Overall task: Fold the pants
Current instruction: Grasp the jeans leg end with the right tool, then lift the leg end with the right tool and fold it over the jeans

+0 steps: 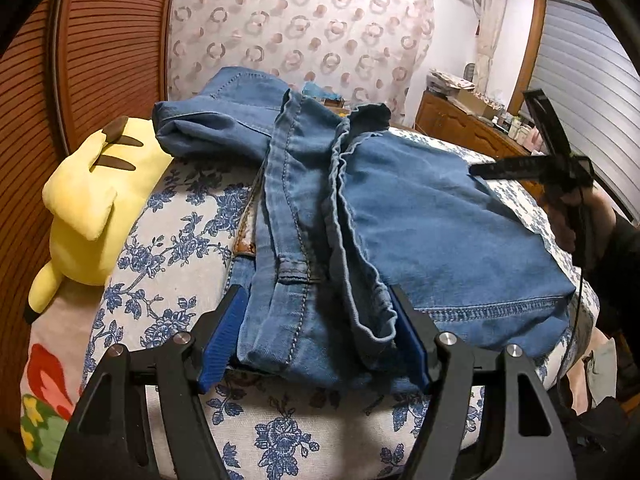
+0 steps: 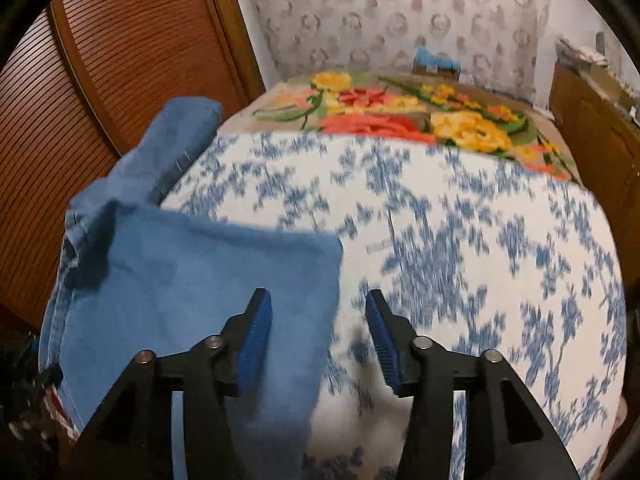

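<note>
Blue denim pants (image 1: 400,216) lie folded in a rough bundle on the blue-flowered bed sheet (image 1: 176,216). My left gripper (image 1: 316,324) is open, its blue pads either side of the bunched waistband and near edge of the pants, not squeezing it. In the right wrist view, the pants (image 2: 180,280) lie at the left. My right gripper (image 2: 318,332) is open and empty above the pants' right edge and the sheet (image 2: 460,260); this view is motion-blurred. The right gripper also shows in the left wrist view (image 1: 552,160), raised at the far right.
A yellow plush toy (image 1: 92,200) lies left of the pants by a slatted wooden door (image 1: 100,40). A flowered blanket (image 2: 400,116) covers the far bed. A wooden cabinet (image 1: 460,128) with clutter stands at the right. A patterned curtain (image 1: 300,20) hangs behind.
</note>
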Available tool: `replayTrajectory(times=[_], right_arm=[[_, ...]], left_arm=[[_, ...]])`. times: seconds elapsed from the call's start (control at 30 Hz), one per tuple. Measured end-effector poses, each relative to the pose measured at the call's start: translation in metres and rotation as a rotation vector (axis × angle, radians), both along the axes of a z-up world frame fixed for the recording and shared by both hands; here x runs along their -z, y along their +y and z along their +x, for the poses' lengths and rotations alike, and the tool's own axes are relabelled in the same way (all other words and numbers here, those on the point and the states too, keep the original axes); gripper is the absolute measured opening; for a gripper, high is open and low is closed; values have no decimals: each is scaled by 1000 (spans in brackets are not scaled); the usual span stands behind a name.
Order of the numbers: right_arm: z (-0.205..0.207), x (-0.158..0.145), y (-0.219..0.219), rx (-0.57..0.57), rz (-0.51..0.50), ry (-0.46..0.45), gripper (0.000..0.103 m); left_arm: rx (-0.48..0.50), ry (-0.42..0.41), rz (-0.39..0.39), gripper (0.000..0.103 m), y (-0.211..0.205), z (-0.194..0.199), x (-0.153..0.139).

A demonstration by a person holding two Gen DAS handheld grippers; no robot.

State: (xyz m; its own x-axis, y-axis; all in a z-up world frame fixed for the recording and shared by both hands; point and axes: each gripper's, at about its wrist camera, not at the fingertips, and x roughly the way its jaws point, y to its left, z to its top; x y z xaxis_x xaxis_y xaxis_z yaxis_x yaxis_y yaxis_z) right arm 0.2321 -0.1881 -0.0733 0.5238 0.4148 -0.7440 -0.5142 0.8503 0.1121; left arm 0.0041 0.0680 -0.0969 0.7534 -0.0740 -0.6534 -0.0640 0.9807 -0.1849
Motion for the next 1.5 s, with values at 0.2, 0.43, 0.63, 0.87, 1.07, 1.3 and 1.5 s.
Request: replayTrajectory(times=[0.2,0.43,0.63,0.87,1.07,1.3,1.5], right_arm=[[-5,16,1,-55,36,64,53],[-22,18,20,-160,-4,-12,11],[-50,-28,3,-170,-16,-170,10],[-57,-72,-45,-72,-112,-273,10],[-22,-50,-100,61,-167,-217,11],[-7,-22,-118,105,-118,-159,12],[-16,-22,-121,125,-95,-149,13]], left_arm=[[-1,-1,-3,72,1,1,1],[10,-4,-2,67,2,0,0],[16,-34,9,67,-4,1,-15],[58,-59,26,67,-21,10,-28],[91,-76,32,67,-39,26,-37],[157,-101,45,68,-71,50,-55],[251,-117,42,76,-105,68,-63]])
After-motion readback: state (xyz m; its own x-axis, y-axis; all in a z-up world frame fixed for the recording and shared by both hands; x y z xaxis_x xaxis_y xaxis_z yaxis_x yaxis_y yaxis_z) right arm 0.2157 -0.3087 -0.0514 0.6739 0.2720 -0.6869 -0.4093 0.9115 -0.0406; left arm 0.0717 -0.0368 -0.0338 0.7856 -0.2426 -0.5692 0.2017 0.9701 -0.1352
